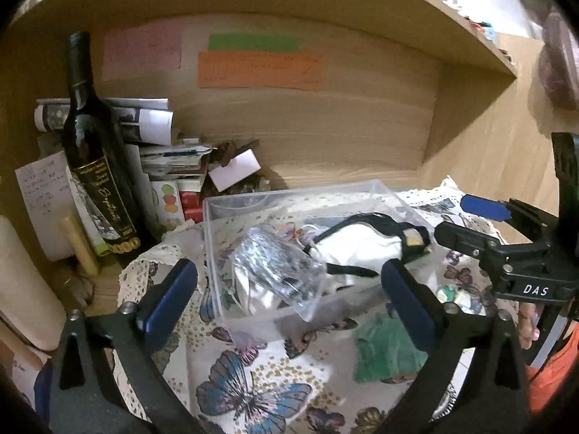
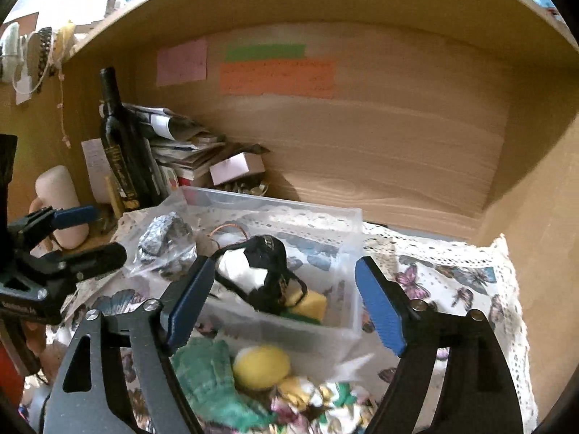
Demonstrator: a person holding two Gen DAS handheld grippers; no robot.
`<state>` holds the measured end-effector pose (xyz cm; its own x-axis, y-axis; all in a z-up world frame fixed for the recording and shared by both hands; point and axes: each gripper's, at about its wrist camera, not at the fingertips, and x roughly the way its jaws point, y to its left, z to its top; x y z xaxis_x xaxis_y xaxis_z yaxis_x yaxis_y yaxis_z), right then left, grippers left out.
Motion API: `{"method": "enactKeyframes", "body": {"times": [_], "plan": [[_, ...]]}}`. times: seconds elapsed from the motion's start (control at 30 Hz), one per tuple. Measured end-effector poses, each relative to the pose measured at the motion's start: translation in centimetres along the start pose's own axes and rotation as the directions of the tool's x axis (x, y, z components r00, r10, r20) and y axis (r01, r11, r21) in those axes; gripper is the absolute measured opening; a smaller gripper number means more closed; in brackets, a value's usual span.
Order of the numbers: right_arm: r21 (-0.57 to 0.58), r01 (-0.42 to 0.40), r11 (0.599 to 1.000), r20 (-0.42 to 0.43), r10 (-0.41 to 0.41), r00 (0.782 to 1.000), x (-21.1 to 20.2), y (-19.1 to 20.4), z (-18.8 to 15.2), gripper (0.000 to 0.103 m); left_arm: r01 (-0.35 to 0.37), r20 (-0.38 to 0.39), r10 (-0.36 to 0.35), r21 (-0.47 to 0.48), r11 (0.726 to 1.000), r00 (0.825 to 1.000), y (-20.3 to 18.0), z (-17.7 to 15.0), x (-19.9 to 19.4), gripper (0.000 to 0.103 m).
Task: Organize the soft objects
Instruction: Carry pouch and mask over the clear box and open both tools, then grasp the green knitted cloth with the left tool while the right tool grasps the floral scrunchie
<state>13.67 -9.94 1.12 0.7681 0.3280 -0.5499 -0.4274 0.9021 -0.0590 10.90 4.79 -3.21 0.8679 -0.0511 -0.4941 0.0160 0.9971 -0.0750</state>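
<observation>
While both grippers hover over the butterfly-print cloth (image 1: pixel 253 372), the clear plastic bin (image 1: pixel 217 249) sits just ahead of them, under the wooden shelf. The left gripper (image 1: pixel 289 296) is spread wide and holds nothing — its blue pads frame the bin's near wall. Inside lies a white pouch with black straps (image 1: pixel 365 246), its long axis running from the bin's near-left up toward the far-right, beside a crinkled clear bag (image 1: pixel 275 264).

The right gripper (image 2: pixel 286 307) is likewise wide open and empty. Between its fingers, on the cloth just in front of the bin, rest a yellow ball (image 2: pixel 262 365), a green knit cloth (image 2: pixel 206 376) and a floral fabric bundle (image 2: pixel 318 401). A yellow sponge (image 2: pixel 313 305) lies in the bin's near corner.
</observation>
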Motion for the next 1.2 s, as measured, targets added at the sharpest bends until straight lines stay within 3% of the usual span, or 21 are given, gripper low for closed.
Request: {"method": "enactKeyframes", "body": {"times": [0.2,0.5,0.67,0.87,0.97,1.0,1.03,1.13,1.2], "plan": [[-0.007,0.033,0.999,0.001,-0.033,0.999,-1.8,-0.4,-1.8,0.078,0.043,-0.033,-0.043,-0.009,0.999,0.999,-1.1,-0.9,-0.6,0.103],[0.056,0.057,0.997,-0.145,-0.048,0.988,-1.5,-3.0,-7.2,0.078,0.085,-0.108,-0.082,0.024,0.996,0.991,-4.1,-3.3,0.5,0.103],[0.091,0.029,0.995,-0.185,-0.012,0.983,-1.4,-3.4,-9.3,0.078,0.121,-0.231,-0.113,0.022,0.992,0.966,-6.1,-5.2,3.4,0.103],[0.083,0.022,0.996,-0.219,-0.003,0.976,-0.6,-3.2,-10.4,0.077,0.159,-0.298,-0.138,0.047,0.986,0.944,-7.8,-6.5,5.3,0.102],[0.078,0.013,0.997,-0.23,0.005,0.973,-0.2,-3.2,-10.6,0.06,0.178,-0.308,-0.148,0.072,0.981,0.94,-8.4,-6.8,5.4,0.081],[0.073,0.006,0.997,-0.231,0.011,0.973,-0.1,-3.1,-10.6,0.052,0.198,-0.323,-0.164,0.076,0.977,0.932,-8.5,-6.9,5.5,0.073],[0.064,0.004,0.998,-0.236,0.012,0.972,0.0,-2.9,-10.7,0.041,0.208,-0.331,-0.172,0.076,0.975,0.928,-8.5,-7.0,5.6,0.071],[0.042,0.017,0.999,-0.236,-0.006,0.972,0.1,-2.4,-10.9,0.027,0.209,-0.299,-0.174,0.09,0.974,0.938,-8.8,-7.0,4.9,0.058],[0.047,0.026,0.999,-0.215,-0.016,0.976,-0.3,-2.5,-10.9,0.017,0.223,-0.29,-0.186,0.099,0.97,0.939,-8.9,-7.1,4.3,0.044]]}}
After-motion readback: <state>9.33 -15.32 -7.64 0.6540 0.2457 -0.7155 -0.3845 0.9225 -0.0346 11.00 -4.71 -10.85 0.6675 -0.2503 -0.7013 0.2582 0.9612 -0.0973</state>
